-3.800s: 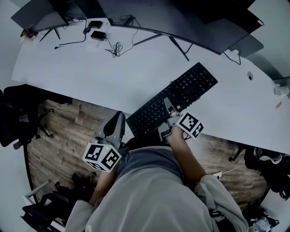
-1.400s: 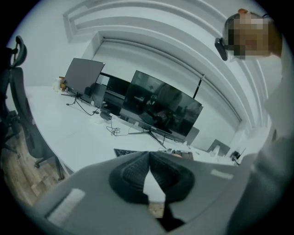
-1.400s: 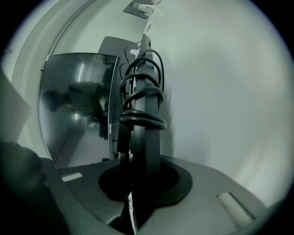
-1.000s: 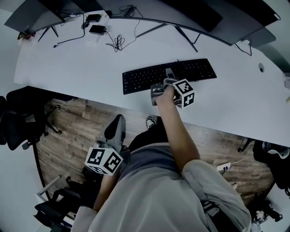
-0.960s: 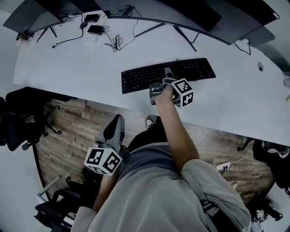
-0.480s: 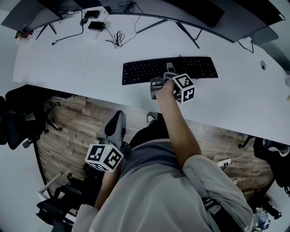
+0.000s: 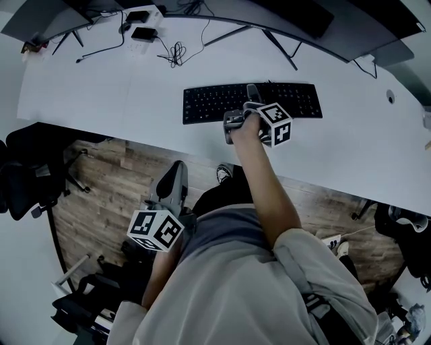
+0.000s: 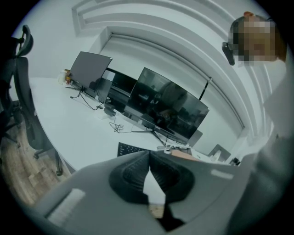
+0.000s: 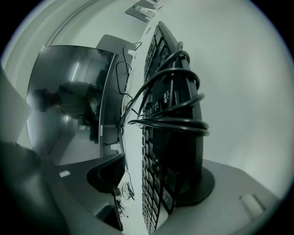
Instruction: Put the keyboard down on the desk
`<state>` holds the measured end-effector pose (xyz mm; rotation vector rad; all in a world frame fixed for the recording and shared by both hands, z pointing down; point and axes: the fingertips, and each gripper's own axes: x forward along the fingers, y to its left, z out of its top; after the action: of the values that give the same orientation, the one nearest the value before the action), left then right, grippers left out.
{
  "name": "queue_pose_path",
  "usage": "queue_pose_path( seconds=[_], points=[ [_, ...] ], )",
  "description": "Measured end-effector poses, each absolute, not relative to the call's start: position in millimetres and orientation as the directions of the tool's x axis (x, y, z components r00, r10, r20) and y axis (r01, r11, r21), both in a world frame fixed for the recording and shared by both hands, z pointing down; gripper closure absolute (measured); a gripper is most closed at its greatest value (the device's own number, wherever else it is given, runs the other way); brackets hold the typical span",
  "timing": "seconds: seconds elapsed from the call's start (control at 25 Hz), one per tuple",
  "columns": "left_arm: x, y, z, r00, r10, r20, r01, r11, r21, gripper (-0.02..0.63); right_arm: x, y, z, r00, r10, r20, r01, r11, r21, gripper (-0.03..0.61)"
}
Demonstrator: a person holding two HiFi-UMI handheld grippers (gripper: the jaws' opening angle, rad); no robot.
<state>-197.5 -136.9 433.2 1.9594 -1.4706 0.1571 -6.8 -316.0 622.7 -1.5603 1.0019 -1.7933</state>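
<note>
The black keyboard (image 7: 209,102) lies flat on the white desk (image 7: 101,81), its long side along the front edge. My right gripper (image 7: 250,96) reaches over its front edge at the middle. In the right gripper view the keyboard (image 9: 156,137) and its coiled cable (image 9: 177,108) stand between the jaws. The jaws have just been opening; the key-side pad (image 9: 108,172) stands clear of the keys. My left gripper (image 7: 175,176) hangs below the desk over the wooden floor, shut with nothing in it (image 8: 149,158).
A wide curved monitor (image 7: 316,20) on thin legs stands behind the keyboard. Adaptors and loose cables (image 7: 145,32) lie at the desk's far left. A black office chair (image 7: 27,175) stands at the left on the wood floor.
Since the earliest frame the keyboard has gone from slanting over the desk's front edge to lying further in, parallel to that edge. Over the last second neither hand has shifted noticeably.
</note>
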Motion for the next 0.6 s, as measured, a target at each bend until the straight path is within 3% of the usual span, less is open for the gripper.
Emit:
queue_pose_path(
  seconds=[0.24, 0.6],
  points=[
    [-198.8, -134.8, 432.5, 0.357, -0.811, 0.463, -0.884, -0.133, 0.449, 0.614, -0.2, -315.8, 614.3, -0.121, -0.775, 0.620, -0.102, -0.612, -0.784, 0.140],
    [-200.9, -130.7, 429.9, 0.355, -0.821, 0.447, -0.879, -0.131, 0.459, 0.614, 8.1, -302.8, 610.8, -0.071, -0.755, 0.652, -0.150, -0.638, -0.755, 0.100]
  ],
)
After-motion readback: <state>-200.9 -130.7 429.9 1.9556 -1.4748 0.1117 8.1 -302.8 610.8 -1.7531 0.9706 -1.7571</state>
